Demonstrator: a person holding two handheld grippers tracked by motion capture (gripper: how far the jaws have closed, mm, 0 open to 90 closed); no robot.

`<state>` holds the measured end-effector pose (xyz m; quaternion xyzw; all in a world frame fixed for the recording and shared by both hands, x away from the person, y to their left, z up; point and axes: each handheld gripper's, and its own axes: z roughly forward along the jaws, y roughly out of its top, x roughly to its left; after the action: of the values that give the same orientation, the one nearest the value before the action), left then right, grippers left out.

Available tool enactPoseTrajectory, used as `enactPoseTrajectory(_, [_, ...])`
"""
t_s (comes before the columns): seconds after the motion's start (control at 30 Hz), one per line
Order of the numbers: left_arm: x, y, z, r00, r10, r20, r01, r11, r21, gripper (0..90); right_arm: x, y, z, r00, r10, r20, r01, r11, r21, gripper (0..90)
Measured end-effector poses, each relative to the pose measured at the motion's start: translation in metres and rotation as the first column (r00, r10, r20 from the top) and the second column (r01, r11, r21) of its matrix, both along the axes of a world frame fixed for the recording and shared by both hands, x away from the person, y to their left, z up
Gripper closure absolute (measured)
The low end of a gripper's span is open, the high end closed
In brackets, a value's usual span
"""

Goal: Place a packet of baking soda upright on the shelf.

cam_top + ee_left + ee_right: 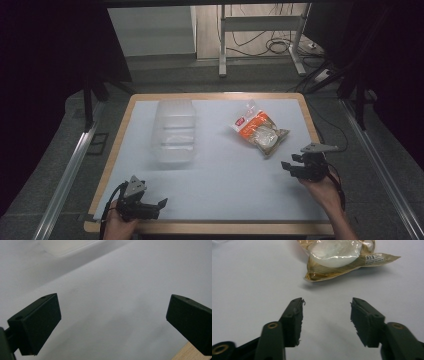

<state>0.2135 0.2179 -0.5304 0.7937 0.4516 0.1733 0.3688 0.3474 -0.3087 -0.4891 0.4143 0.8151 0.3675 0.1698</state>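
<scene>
A: Where's the packet (260, 131) sitting?

B: Far right of the table (220, 195), lying flat on the white sheet, just beyond the right gripper (292, 167). In the right gripper view it lies close ahead of the jaws, a little right of their line (337, 261). Nothing is between them.

A: And the tongs?

B: Right gripper (326, 305) stands partway open with bare sheet in the gap. Left gripper (159, 204) rests near the near left edge, jaws wide and empty; in its own view (113, 308) there is only sheet and a bit of wooden rim ahead.

A: How would you take the packet, then?

B: I'd judge the gap too narrow for the fat middle, where the white filling bulges. Better aim for the flat brown seam at the near corner, or open wider first. Come in low and level so one jaw slides under the film.

A: Risks?

B: Glossy wrap could slip, and a hard squeeze may crush what's inside. Pinch the seam firmly, lift slowly.

A: Where might it go?

B: Probably the clear tub (174, 132), left of the packet and well apart from it.
</scene>
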Motion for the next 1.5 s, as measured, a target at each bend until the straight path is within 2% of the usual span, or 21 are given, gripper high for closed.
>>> enactPoseTrajectory(0.1, [0.000, -0.001, 0.000, 1.0000, -0.002, 0.004, 0.002, 1.0000, 0.007, 0.0, 0.011, 0.000, -0.001, 0.9997, 0.010, -0.020, -0.010, 1.000, -0.005, 55.3])
enactPoseTrajectory(0.13, [0.000, -0.001, 0.000, 1.0000, -0.002, 0.004, 0.002, 1.0000, 0.007, 0.0, 0.011, 0.000, -0.001, 0.9997, 0.010, -0.020, -0.010, 1.000, -0.005, 55.3])
enactPoseTrajectory(0.17, [0.000, -0.001, 0.000, 1.0000, -0.002, 0.003, 0.002, 0.9999, 0.011, 0.0, 0.012, 0.000, -0.001, 0.9997, 0.013, -0.021, -0.013, 1.000, -0.014, 57.8])
enactPoseTrajectory(0.2, [0.000, -0.001, 0.000, 1.0000, -0.002, 0.003, 0.002, 0.9999, 0.012, 0.0, 0.019, 0.002, -0.001, 0.9998, 0.014, -0.018, -0.015, 0.999, -0.052, 63.7])
enactPoseTrajectory(0.23, [0.000, -0.001, 0.000, 1.0000, -0.002, 0.003, 0.002, 0.9999, 0.012, 0.0, 0.021, 0.003, 0.000, 0.9998, 0.010, -0.018, -0.012, 0.998, -0.059, 66.1])
enactPoseTrajectory(0.4, [0.000, -0.001, 0.000, 1.0000, -0.003, 0.002, 0.003, 0.9999, 0.011, 0.0, 0.035, 0.005, 0.003, 0.9998, -0.001, -0.021, 0.000, 0.998, -0.068, 74.3])
enactPoseTrajectory(0.53, [0.000, -0.002, 0.000, 1.0000, -0.008, 0.002, 0.008, 0.9997, 0.022, 0.0, 0.052, 0.008, 0.007, 1.0000, -0.008, 0.002, 0.008, 0.997, -0.081, 85.1])
enactPoseTrajectory(0.93, [0.000, -0.004, -0.001, 0.9999, -0.012, 0.002, 0.012, 0.9991, 0.041, 0.0, 0.092, 0.012, 0.004, 0.9977, -0.051, 0.045, 0.055, 0.995, -0.087, 87.3])
enactPoseTrajectory(1.07, [0.000, -0.004, -0.001, 0.9999, -0.011, 0.002, 0.011, 0.9992, 0.038, 0.0, 0.116, 0.018, 0.002, 0.9963, -0.067, 0.053, 0.072, 0.992, -0.104, 87.2])
enactPoseTrajectory(1.13, [0.000, -0.004, -0.001, 0.9999, -0.012, 0.002, 0.012, 0.9992, 0.038, 0.0, 0.119, 0.019, 0.002, 0.9960, -0.071, 0.054, 0.076, 0.991, -0.108, 87.1])
enactPoseTrajectory(1.17, [0.000, -0.004, -0.001, 0.9999, -0.013, 0.002, 0.013, 0.9991, 0.040, 0.0, 0.129, 0.021, 0.000, 0.9959, -0.076, 0.049, 0.081, 0.990, -0.116, 87.0])
enactPoseTrajectory(1.33, [0.000, -0.004, -0.001, 0.9999, -0.014, 0.002, 0.014, 0.9990, 0.043, 0.0, 0.143, 0.025, -0.006, 0.9965, -0.077, 0.035, 0.081, 0.987, -0.141, 86.0])
enactPoseTrajectory(1.43, [0.000, -0.004, -0.001, 0.9999, -0.013, 0.002, 0.013, 0.9990, 0.042, 0.0, 0.150, 0.029, -0.012, 0.9961, -0.083, 0.029, 0.088, 0.977, -0.194, 85.4])
enactPoseTrajectory(1.5, [0.000, -0.004, -0.001, 0.9999, -0.015, 0.002, 0.015, 0.9990, 0.043, 0.0, 0.155, 0.027, -0.015, 0.9949, -0.098, 0.023, 0.101, 0.977, -0.187, 85.2])
